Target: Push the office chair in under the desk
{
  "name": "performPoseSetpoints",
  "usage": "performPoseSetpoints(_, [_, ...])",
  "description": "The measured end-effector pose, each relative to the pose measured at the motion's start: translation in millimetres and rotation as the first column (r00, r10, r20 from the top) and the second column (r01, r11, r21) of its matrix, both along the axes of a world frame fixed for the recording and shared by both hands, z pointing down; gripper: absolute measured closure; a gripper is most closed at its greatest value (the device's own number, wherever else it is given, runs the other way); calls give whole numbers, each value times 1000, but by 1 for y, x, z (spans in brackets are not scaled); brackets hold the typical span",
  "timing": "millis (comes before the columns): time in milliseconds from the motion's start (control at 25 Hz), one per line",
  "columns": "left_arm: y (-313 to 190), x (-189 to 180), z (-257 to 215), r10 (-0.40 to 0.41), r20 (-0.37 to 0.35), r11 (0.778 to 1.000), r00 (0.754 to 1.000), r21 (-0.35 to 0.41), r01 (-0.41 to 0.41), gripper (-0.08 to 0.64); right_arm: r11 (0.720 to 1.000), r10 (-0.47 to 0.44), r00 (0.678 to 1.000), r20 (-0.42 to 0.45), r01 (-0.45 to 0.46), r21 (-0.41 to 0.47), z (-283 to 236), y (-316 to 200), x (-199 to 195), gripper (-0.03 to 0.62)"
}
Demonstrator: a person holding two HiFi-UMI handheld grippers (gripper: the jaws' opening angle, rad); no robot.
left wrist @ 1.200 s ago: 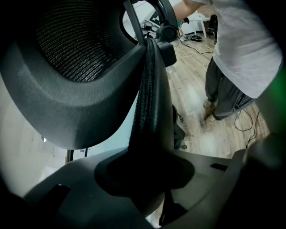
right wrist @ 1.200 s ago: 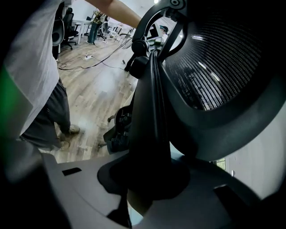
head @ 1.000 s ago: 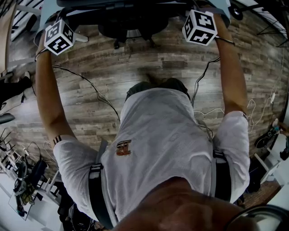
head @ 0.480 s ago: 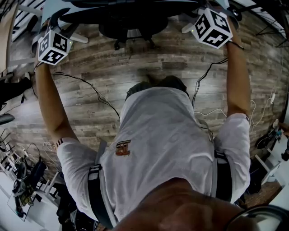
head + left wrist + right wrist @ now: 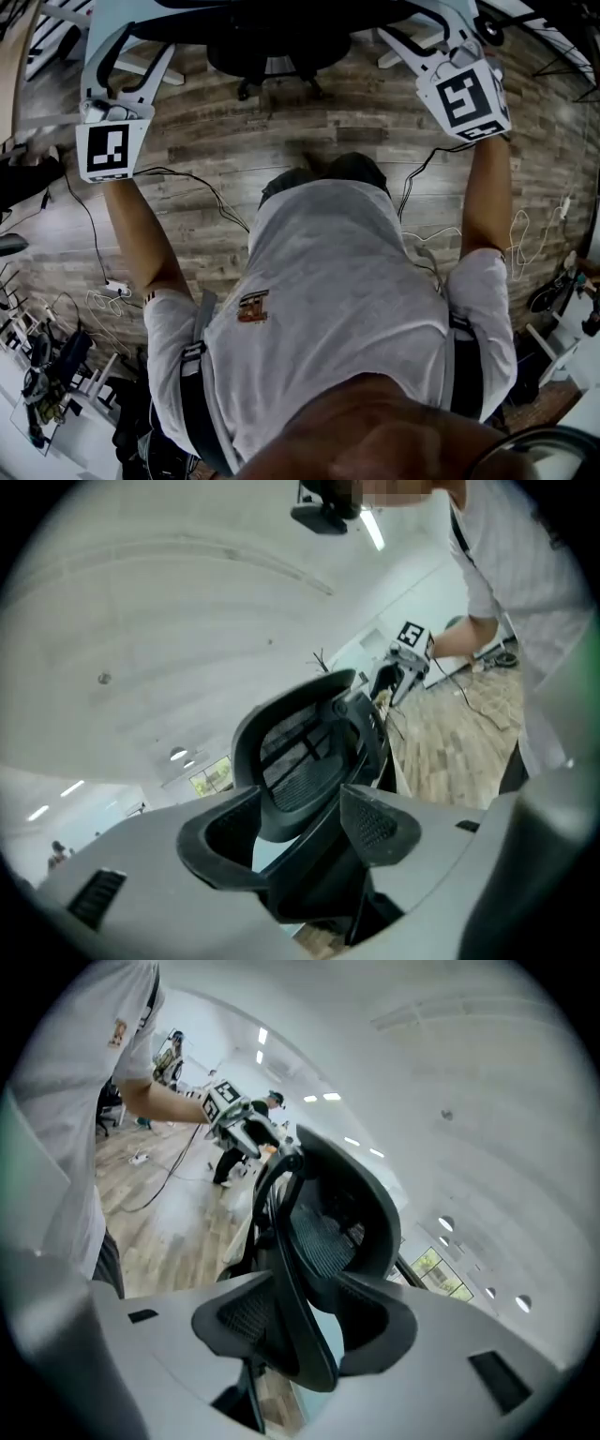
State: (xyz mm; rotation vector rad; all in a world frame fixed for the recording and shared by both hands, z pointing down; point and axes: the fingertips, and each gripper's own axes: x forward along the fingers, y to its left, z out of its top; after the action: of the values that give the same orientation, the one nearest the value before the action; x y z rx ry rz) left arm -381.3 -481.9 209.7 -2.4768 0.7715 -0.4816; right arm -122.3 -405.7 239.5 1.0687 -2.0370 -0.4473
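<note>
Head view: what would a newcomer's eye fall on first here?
The black office chair at the top edge, and the person's white shirt filling the middle. The left gripper and right gripper flank the chair's back; their jaws have just been opening, its rim between them.

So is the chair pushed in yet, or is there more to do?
Mostly done: the office chair appears tucked under the desk. In hand: the left gripper and right gripper have just been opening their jaws, the backrest edge between each pair, unclamped. Left: only drawing both clear.
</note>
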Motion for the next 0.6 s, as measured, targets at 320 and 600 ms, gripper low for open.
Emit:
performPoseSetpoints(320, [74, 36, -32, 67, -329, 992, 942, -76, -97, 298, 981, -137, 888, 439, 60, 184, -49, 37, -51, 402])
performPoseSetpoints(600, [127, 84, -40, 88, -487, 982, 869, -102, -157, 381, 962, -267, 712, 650, 156, 224, -57, 83, -88, 461])
